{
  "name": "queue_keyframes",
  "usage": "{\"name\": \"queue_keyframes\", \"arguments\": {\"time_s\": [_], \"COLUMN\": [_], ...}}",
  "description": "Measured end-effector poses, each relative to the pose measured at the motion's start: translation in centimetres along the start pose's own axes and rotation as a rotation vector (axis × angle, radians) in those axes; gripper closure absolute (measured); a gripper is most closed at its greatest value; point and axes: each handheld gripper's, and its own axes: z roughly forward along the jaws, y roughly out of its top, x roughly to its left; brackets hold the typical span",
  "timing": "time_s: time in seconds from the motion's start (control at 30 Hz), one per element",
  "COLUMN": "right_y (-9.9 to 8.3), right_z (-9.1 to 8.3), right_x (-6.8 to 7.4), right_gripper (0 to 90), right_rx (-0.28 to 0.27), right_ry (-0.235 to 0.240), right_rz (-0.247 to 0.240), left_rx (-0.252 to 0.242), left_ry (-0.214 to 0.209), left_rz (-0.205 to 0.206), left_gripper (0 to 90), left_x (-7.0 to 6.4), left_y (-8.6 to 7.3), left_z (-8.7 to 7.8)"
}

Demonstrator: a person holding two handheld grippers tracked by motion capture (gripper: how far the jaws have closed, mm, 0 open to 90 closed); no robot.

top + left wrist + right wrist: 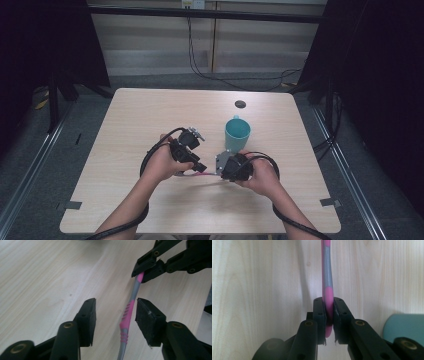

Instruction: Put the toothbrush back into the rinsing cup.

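Both forearms are bare, no sleeves showing. Each hand carries a black tool: the left tool (pixel 192 150) and the right tool (pixel 231 166). A thick black cable loops from each and trails back along the arm. The right tool bears a grey three-cornered plate on top. Up close, the jaws are matt black, angular, with brass-coloured screws at the joints and rough-textured inner pads.

The toothbrush (pixel 127 316) is grey with pink patches and pink ribbed stripes. Both the left gripper (pixel 113 320) and right gripper (pixel 329 315) are black. The cup (pixel 237 131) is teal, the surface (pixel 150 115) pale wood-grain.
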Motion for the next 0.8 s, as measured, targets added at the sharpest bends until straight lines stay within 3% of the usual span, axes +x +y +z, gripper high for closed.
{"name": "queue_keyframes", "arguments": {"time_s": [0.1,0.17,0.27,0.43,0.63,0.8], "right_y": [-0.5,-0.9,-1.4,-2.3,-2.7,-3.1], "right_z": [-0.1,-0.3,-0.8,-1.2,-1.2,-1.2], "right_x": [-0.2,-0.3,-0.5,-0.6,-0.7,-1.1], "right_gripper": [81.9,81.9,82.0,81.9,81.9,81.9], "right_rx": [0.003,0.010,0.023,0.035,0.054,0.052], "right_ry": [0.001,-0.003,-0.009,-0.010,-0.009,-0.010], "right_rz": [0.058,0.090,0.127,0.144,0.173,0.233], "left_rx": [-0.004,-0.029,-0.060,-0.092,-0.102,-0.112], "left_ry": [0.001,-0.004,0.008,0.024,0.015,0.020], "left_rz": [-0.011,-0.043,-0.056,-0.077,-0.074,-0.083], "left_gripper": [51.8,52.0,51.9,51.3,50.3,49.2], "left_x": [0.3,0.5,0.9,1.4,1.5,1.7], "left_y": [-0.3,-0.5,-0.8,-1.2,-1.4,-1.9], "left_z": [-0.3,-0.7,-1.5,-2.5,-3.0,-3.4]}}
